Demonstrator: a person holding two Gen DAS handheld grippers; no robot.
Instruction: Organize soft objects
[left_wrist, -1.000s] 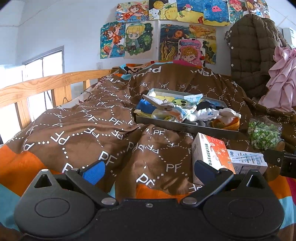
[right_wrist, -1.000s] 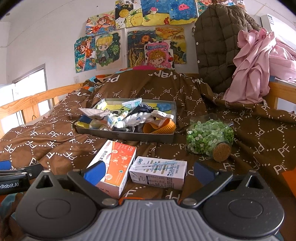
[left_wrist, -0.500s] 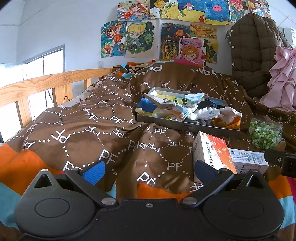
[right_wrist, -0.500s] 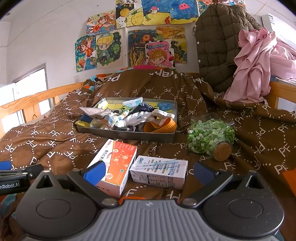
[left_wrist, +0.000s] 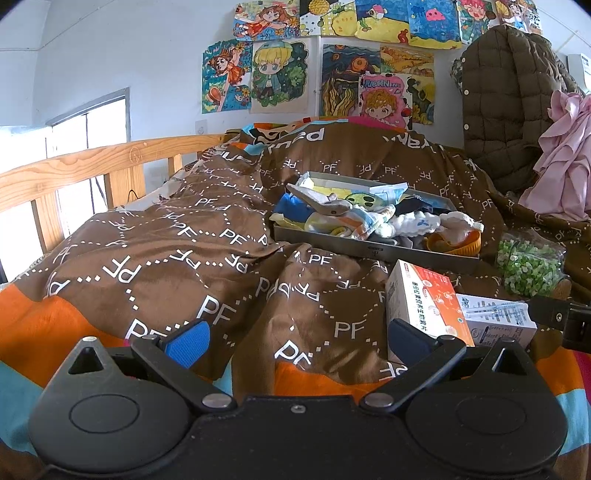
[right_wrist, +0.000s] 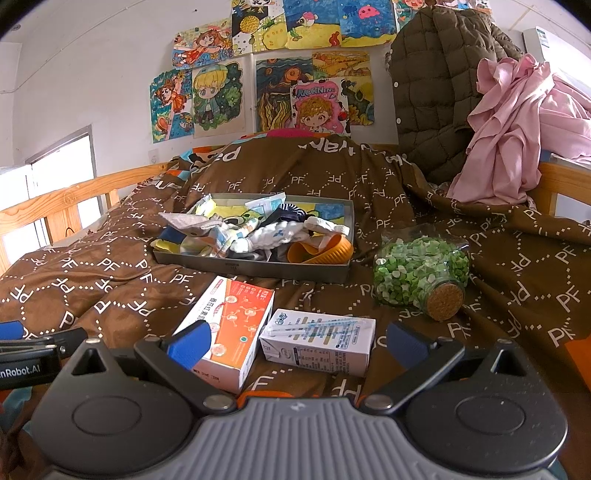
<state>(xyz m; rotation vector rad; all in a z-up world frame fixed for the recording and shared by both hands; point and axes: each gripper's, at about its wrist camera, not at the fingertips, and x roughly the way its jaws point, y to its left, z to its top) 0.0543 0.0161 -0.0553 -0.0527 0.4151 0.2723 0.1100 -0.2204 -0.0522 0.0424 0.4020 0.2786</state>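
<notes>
Brown quilt printed with white "PF" letters covers the whole bed, and everything else rests on it. A grey metal tray lies toward the far middle, heaped with the soft objects — small cloths and socks in white, blue and yellow — plus an orange cup tipped on its side at the tray's right end. To the right of the tray a corked glass jar of green pieces lies on its side. Nearer, an orange-and-white box and a white carton sit side by side, just touching.

The right gripper hovers low over the near edge of the bed, its fingers spread wide and empty, the two boxes between it and the tray. The left gripper is likewise wide apart with nothing in it — the tray lies ahead and to its right, well apart.
</notes>
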